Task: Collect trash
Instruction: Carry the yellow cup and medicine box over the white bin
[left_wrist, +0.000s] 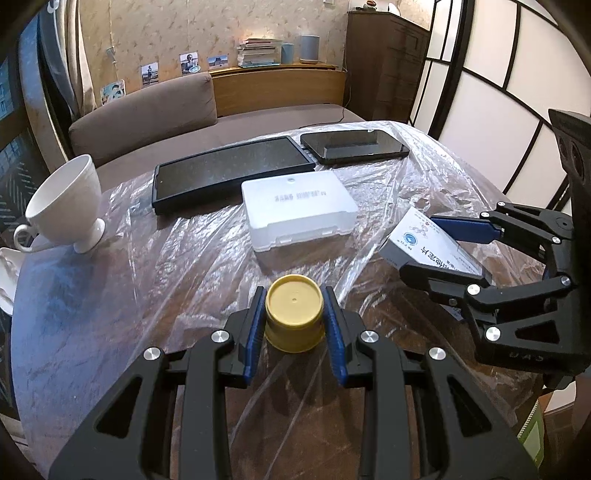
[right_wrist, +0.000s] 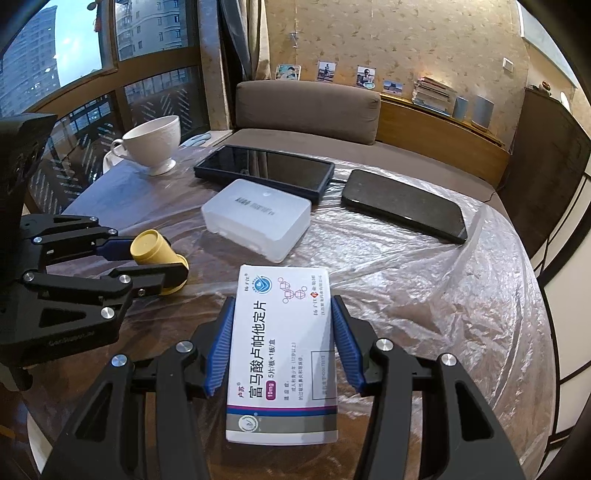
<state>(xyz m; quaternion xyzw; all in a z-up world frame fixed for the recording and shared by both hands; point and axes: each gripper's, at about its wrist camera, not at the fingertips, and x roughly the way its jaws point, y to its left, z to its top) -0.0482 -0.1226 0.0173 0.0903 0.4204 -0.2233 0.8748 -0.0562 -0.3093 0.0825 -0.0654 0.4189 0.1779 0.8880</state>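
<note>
My left gripper (left_wrist: 294, 299) is shut on a small yellow bottle (left_wrist: 294, 314), its blue pads against both sides, just above the plastic-covered table. The bottle also shows in the right wrist view (right_wrist: 155, 254), held by the left gripper (right_wrist: 146, 264). My right gripper (right_wrist: 282, 321) is shut on a white medicine box (right_wrist: 282, 350) with Chinese print and a purple stripe. In the left wrist view the box (left_wrist: 428, 243) sits between the right gripper's fingers (left_wrist: 432, 247) at the right.
A round table under crinkled clear plastic (left_wrist: 192, 258) holds a white translucent case (left_wrist: 299, 206), a black tablet (left_wrist: 232, 170), a second dark tablet (left_wrist: 354, 146) and a white footed cup (left_wrist: 64, 206). A brown sofa (left_wrist: 147, 110) stands behind.
</note>
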